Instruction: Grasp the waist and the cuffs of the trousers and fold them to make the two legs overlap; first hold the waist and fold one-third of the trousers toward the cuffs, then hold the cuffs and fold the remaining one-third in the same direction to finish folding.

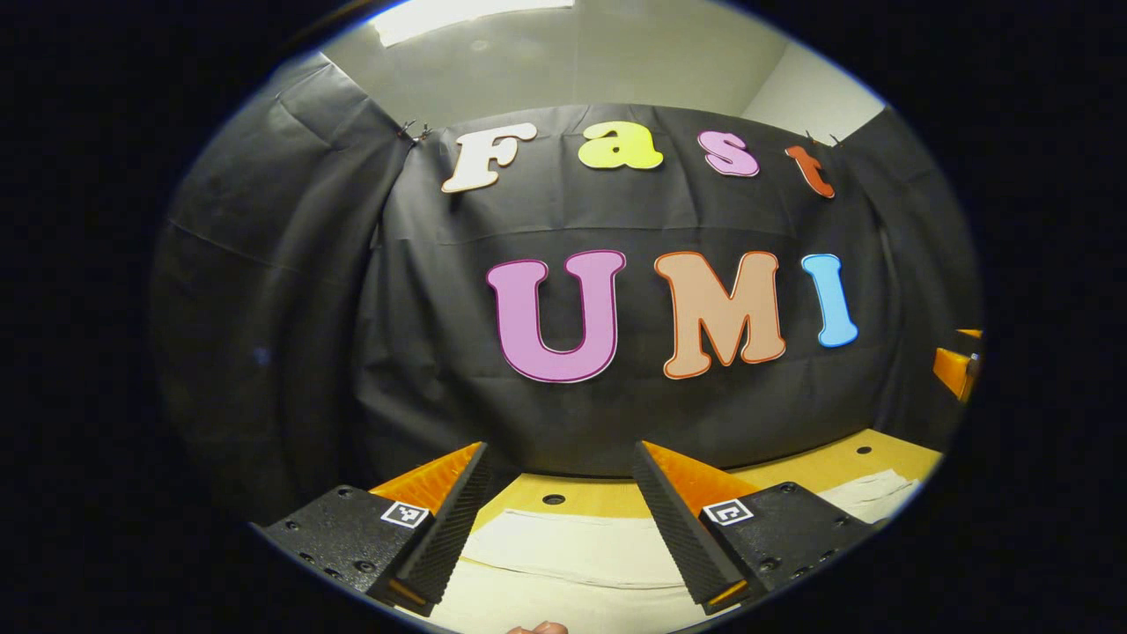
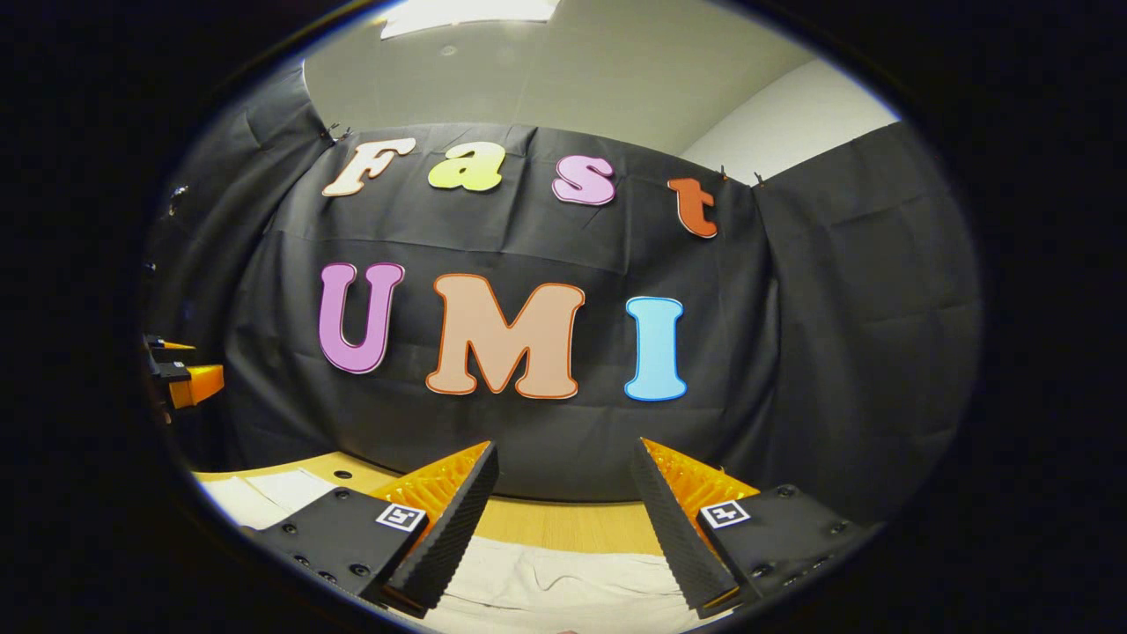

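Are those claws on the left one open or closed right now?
Open. The left gripper has a wide gap between its fingers, above the pale trousers.

**Pale Trousers on a Tan Table, Black Cloth Behind**

Cream trousers (image 1: 572, 550), plain and unpatterned, lie on a light tan wooden table (image 1: 616, 495) dotted with small dark holes. The booth wall (image 1: 616, 423) is black cloth, faintly creased. Above it, a wall (image 2: 572, 79) shows pale grey-white. Each gripper carries a black-and-white square marker (image 1: 727, 512).

Air above trousers (image 1: 563, 555) free; wooden table (image 1: 607, 493) below, booth wall (image 1: 616, 423) blocks beyond.
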A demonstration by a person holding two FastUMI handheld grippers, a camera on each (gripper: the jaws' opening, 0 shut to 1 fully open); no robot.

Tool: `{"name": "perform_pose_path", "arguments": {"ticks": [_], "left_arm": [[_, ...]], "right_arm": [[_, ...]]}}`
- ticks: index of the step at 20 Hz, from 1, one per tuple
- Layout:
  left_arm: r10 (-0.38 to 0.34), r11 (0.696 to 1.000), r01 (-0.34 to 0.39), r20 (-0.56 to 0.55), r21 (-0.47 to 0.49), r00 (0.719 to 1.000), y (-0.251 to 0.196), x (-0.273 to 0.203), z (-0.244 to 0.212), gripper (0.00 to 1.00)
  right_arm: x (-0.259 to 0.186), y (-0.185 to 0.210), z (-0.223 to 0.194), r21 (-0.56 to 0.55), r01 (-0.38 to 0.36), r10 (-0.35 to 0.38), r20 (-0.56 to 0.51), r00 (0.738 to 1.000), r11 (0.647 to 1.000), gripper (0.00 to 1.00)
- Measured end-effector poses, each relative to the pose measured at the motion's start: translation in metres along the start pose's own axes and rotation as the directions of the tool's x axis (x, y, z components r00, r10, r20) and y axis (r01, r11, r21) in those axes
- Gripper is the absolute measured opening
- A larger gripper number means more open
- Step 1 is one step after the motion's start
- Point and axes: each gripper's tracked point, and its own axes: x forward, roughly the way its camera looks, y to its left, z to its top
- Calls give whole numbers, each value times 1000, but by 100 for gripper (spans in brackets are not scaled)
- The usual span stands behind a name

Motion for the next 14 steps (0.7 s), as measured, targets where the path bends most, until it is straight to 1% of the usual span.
{"name": "perform_pose_path", "arguments": {"ticks": [4, 6, 9, 11, 14], "left_arm": [[-17, 1000, 17, -2, 9, 1000, -10, 4, 4, 97], [-27, 1000, 27, 15, 13, 1000, -16, 4, 12, 96], [-42, 999, 42, 22, 8, 999, -24, 6, 15, 96], [-48, 999, 48, 12, 1, 999, -30, 6, 11, 96], [-53, 999, 53, -13, -8, 999, -36, 7, 4, 96]], "right_arm": [[4, -13, 0, -31, 6, -6, 0, 1000, 999, 97], [5, -22, 0, -57, 8, -8, 4, 1000, 998, 97], [2, -41, -8, -160, 7, -8, -5, 1000, 987, 97], [-4, -54, -15, -272, -1, -2, -12, 1000, 962, 97], [-18, -70, -33, -428, -48, 31, -47, 998, 902, 98]]}}
